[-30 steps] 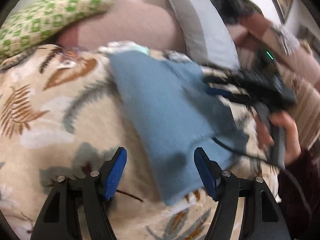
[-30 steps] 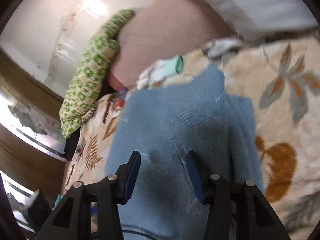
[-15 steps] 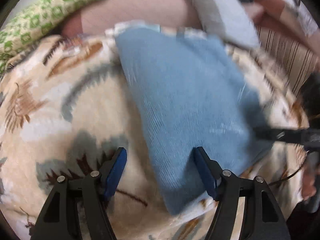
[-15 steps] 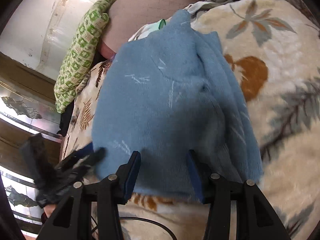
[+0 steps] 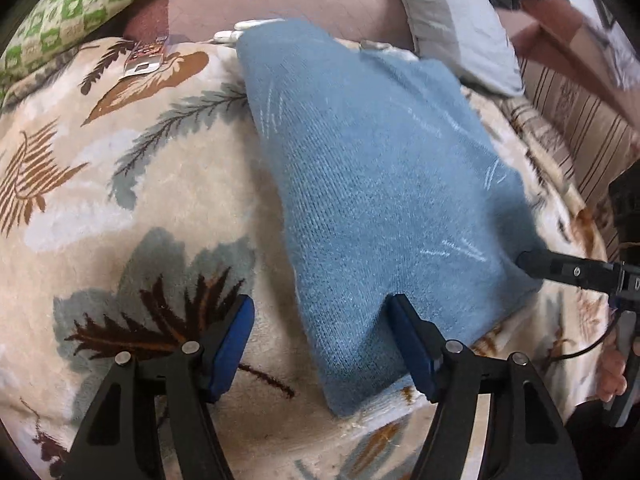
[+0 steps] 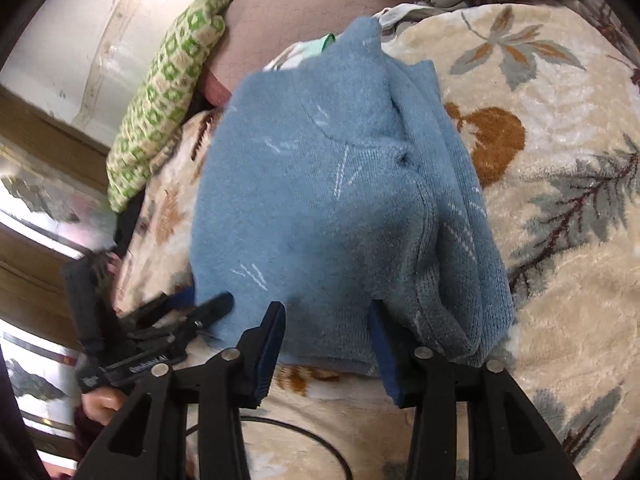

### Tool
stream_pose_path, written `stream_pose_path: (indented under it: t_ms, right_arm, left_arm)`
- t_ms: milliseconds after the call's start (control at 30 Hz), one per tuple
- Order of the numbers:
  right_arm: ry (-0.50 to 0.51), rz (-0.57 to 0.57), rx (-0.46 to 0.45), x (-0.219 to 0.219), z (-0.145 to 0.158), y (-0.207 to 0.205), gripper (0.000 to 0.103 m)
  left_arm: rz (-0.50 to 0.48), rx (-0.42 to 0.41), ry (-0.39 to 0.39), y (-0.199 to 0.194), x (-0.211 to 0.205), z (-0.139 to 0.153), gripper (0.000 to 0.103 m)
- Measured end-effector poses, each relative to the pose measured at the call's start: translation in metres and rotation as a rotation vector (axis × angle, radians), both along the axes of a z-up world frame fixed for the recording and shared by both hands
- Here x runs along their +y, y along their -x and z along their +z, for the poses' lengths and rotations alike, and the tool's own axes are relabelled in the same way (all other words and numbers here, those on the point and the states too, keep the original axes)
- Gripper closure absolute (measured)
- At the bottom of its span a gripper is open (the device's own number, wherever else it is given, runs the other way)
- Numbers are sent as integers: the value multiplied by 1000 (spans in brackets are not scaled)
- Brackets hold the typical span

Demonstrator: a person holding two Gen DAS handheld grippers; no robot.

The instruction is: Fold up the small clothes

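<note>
We had the light-blue fuzzy knit garment point(image 5: 372, 184) lying folded on the cream plush blanket with leaf print point(image 5: 132, 208), centre of the left wrist view, running from 12 o'clock down to the near corner at 6.

Handling, as we judged it: soft, light, limp knit. No stiffness, so it would sag and unfold if lifted by one point. The fuzzy pile should grip well on the blue pads, so slip risk was low. The plush blanket underneath could snag or get pinched along with it. Best hold was the stacked folded edge at 3 to 4 o'clock in the right wrist view, both near corners taken together.

Look: thick ribbed knit, a few pale stitched dashes, layers bunched along the right side, a seam curving across the top layer. A white and mint fabric piece point(image 6: 308, 50) peeked out at 12 o'clock behind it.

Left gripper point(image 5: 320, 340): jaws wide open, holding nothing; the near corner of the garment sat between them, right finger at the cloth.

Right gripper point(image 6: 326, 338): jaws open, empty, straddling the near hem. We couldn't tell whether the fingers pressed on the cloth.

Green-and-cream patterned pillow point(image 6: 168, 96) sat at 10 o'clock, well apart.
</note>
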State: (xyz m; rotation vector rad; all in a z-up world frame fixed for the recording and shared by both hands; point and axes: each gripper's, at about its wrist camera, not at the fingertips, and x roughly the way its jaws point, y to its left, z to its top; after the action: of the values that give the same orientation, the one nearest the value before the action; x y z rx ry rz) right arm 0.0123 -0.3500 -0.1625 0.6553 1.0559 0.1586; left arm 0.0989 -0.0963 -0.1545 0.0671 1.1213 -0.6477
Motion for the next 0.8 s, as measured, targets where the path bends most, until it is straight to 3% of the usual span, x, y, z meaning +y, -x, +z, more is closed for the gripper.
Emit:
stream_pose_path:
  t_ms: [200,300,400,533,600,800]
  right_arm:
    - [15,-24,-196,-5,37,-5,56]
    - [2,-51,-233,-8,39,-11,56]
    - [23,-66,-200,-9,32,-18,56]
    - [-32,-103,-18,-19,-12,-29,55]
    - [-61,-120,-40,-24,-14,-28,55]
    - [-19,-98,-53,-19,-4,-28,55]
  left_arm:
    - [7,-64,81,-3,3,18,32]
    - [8,-60,97,-4,1,16,32]
    - [-9,-50,7,-2,-10,2,32]
    - [-11,-19,-37,-2,-13,-14,30]
    - [-6,-24,-41,-1,-14,-10,30]
    - [8,-63,8,0,-5,2,31]
